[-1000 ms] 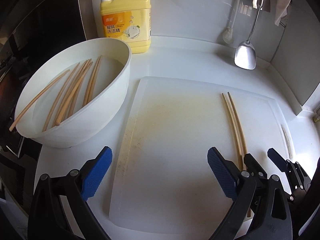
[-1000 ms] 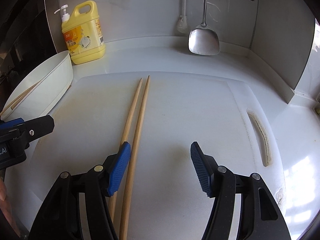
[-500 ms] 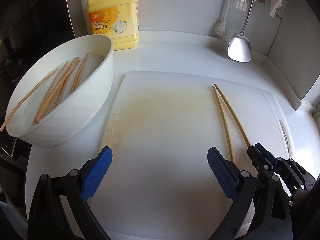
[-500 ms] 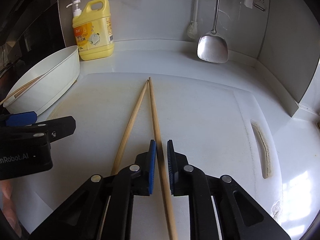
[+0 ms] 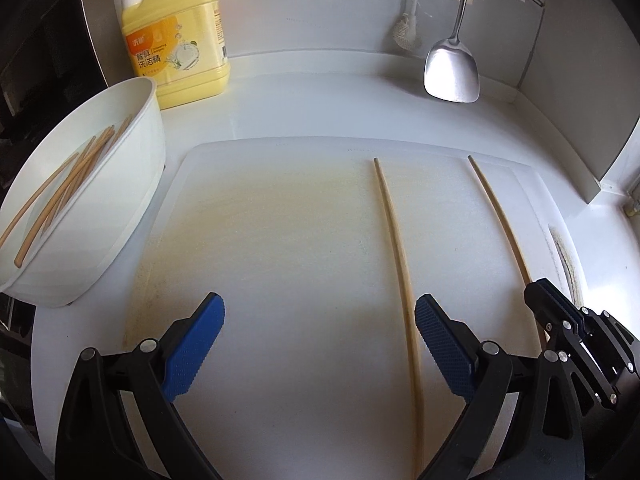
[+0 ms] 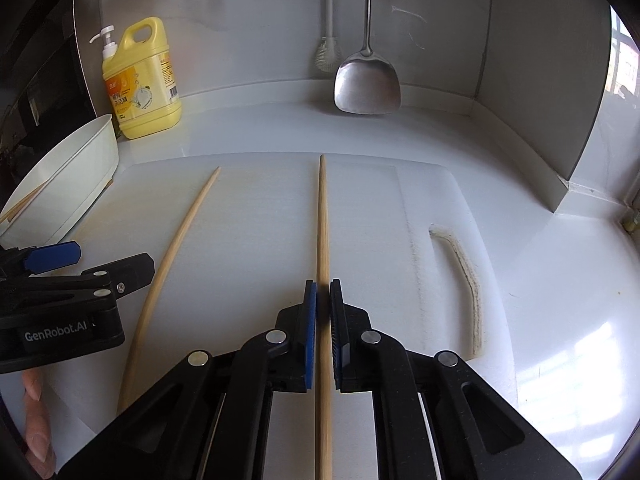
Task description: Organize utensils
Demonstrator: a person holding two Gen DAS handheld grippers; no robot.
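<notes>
You see matt pale wood chopsticks (image 6: 322, 232) on a scuffed, stained white plastic cutting board (image 5: 280, 240); beyond the board, a polished metal spatula (image 6: 367, 90) and glossy yellow plastic bottle (image 5: 176, 36).

Both wrist views low, forward along own fingers; shared ahead: cutting board (image 5: 280, 240), spatula (image 6: 367, 86), detergent bottle (image 5: 176, 40).

"GenRobot.AI" is printed in pale letters on the black body of the left hand-held gripper (image 6: 56, 258), and the yellow bottle (image 5: 178, 36) carries a label with Chinese characters "洗洁精".
</notes>
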